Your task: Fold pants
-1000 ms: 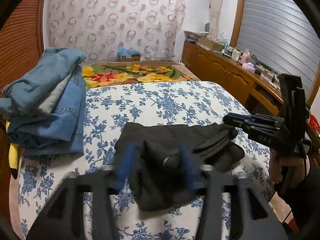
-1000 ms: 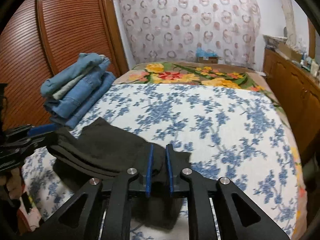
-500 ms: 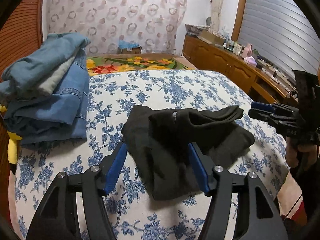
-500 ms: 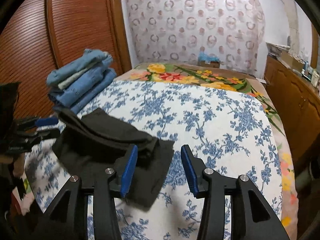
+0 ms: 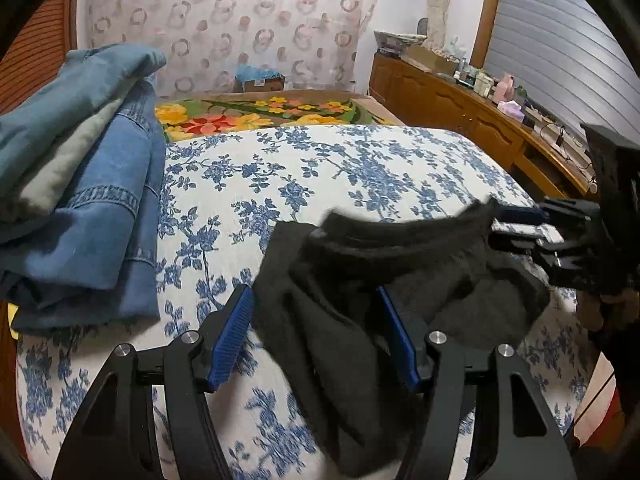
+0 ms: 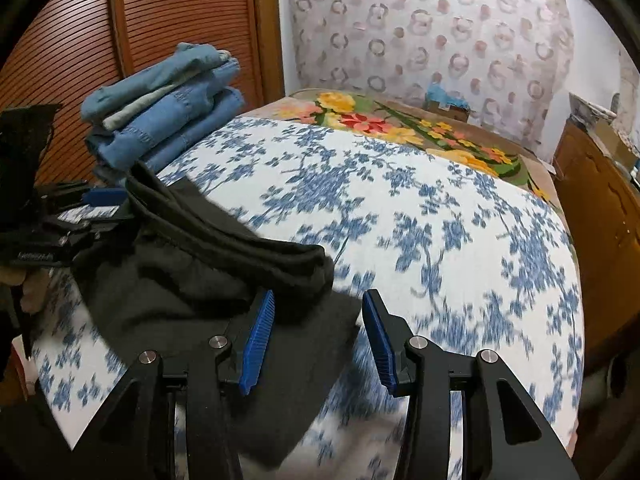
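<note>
- Step: I judge the fold is nearly done. Black pants (image 5: 400,280) lie bunched in a compact bundle on the near part of the blue-floral bedspread (image 5: 320,168), waistband edge ridged up along the top.
- My left gripper (image 5: 316,336): jaws spread wide, pants between the blue pads, nothing pinched.
- My right gripper (image 6: 318,334): jaws also apart, holding nothing; bundle's near corner sits under the left pad.
- Next, I reckon: re-grab the raised waistband edge w/ both, lay it flat, square up the bundle. Soft fabric, so likely to slump or slide apart if only one layer gets pinched.
- Around: stack of folded jeans (image 5: 80,184) far left on the bed, close to the pants but not touching. Flowered blanket (image 5: 260,112) at far end. Wooden cabinet (image 5: 460,108) w/ clutter on the right.
- In the way: nothing on the bedspread btw me and the pants.
</note>
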A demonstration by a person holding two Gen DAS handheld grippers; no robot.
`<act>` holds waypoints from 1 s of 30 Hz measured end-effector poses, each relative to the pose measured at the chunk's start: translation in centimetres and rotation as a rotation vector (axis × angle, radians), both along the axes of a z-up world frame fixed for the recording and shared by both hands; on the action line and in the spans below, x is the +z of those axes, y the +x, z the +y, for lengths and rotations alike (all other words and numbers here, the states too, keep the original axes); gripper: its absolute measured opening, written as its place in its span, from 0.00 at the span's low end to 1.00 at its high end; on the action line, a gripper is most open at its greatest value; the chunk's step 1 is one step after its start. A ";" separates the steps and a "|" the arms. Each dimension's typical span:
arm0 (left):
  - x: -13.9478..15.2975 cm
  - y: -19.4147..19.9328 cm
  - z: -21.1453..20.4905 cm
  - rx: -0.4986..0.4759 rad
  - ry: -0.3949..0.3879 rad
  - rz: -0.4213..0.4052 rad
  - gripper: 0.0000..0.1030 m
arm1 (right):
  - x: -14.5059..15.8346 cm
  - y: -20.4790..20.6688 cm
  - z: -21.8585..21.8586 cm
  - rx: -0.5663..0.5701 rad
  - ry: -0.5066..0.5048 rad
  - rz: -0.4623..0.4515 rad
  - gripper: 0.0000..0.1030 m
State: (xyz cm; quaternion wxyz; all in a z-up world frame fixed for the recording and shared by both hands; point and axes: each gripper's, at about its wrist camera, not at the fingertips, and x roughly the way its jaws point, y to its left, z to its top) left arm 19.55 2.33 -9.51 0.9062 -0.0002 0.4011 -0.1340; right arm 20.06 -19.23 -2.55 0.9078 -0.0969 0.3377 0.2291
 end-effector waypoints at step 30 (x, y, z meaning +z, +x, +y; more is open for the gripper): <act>-2.1 2.1 0.3 -0.007 0.044 0.049 0.73 | -2.4 2.5 1.1 -0.015 -0.019 0.044 0.70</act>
